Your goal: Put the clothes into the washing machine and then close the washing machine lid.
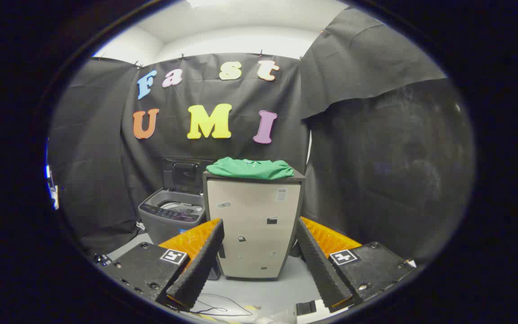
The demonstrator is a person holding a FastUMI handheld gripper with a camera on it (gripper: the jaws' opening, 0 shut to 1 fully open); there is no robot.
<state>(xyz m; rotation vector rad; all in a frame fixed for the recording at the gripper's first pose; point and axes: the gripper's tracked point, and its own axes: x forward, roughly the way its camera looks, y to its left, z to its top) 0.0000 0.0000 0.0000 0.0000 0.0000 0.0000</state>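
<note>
A folded green garment [250, 168] lies on top of a tall pale cabinet [252, 225] that stands well beyond my fingers. To the cabinet's left sits a grey top-loading washing machine [172, 215] with its lid [185, 176] raised upright against the wall, the drum showing inside. My gripper [259, 234] is open, its two fingers spread wide on either side of the cabinet's front, with nothing held between them.
Black cloth walls close the booth behind and to both sides. A thin cable [216, 306] trails over the grey floor in front of the cabinet. Floor space lies between me and the cabinet.
</note>
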